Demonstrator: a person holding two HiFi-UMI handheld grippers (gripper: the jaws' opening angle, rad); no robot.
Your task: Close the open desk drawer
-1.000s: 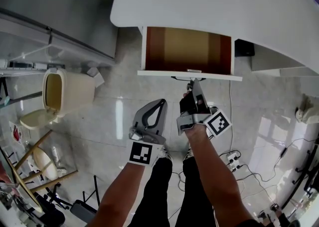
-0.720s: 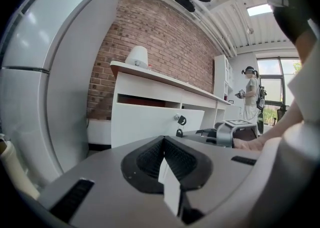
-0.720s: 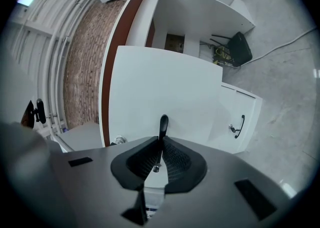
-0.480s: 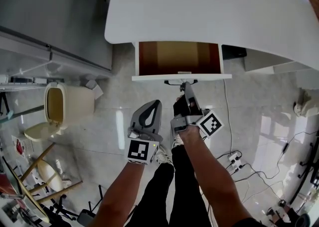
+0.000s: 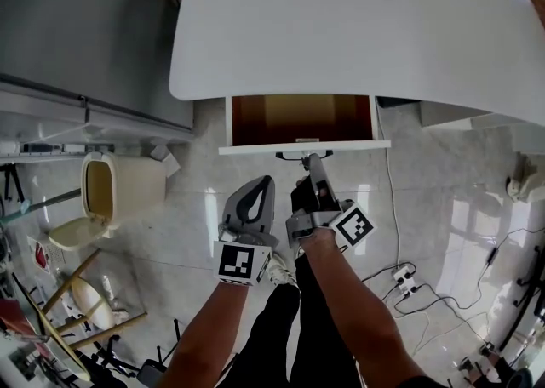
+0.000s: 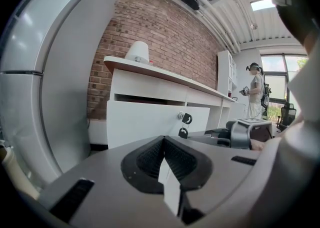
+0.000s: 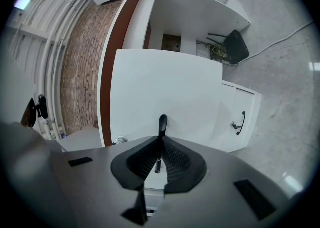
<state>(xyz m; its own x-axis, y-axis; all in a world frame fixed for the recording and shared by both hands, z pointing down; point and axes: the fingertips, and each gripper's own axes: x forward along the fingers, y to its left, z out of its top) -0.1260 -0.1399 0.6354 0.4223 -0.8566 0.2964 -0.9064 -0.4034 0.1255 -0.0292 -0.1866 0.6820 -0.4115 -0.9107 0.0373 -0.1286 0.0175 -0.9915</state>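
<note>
The white desk has a drawer standing partly out, its brown inside showing. My right gripper is shut on the black drawer handle at the middle of the white front. In the right gripper view the handle runs down between the closed jaws of the right gripper, with the drawer front right behind. My left gripper hangs beside it, shut and empty, a little short of the drawer. Its own view shows the left gripper and the drawer front with a key lock.
A beige bin with its lid open stands on the tiled floor at left. A power strip and cables lie at right. A cabinet door sits next to the drawer. A person stands far off.
The drawer has slid further in under the desk, so less of its brown inside shows. My right gripper went forward with the handle; the left gripper followed alongside.
</note>
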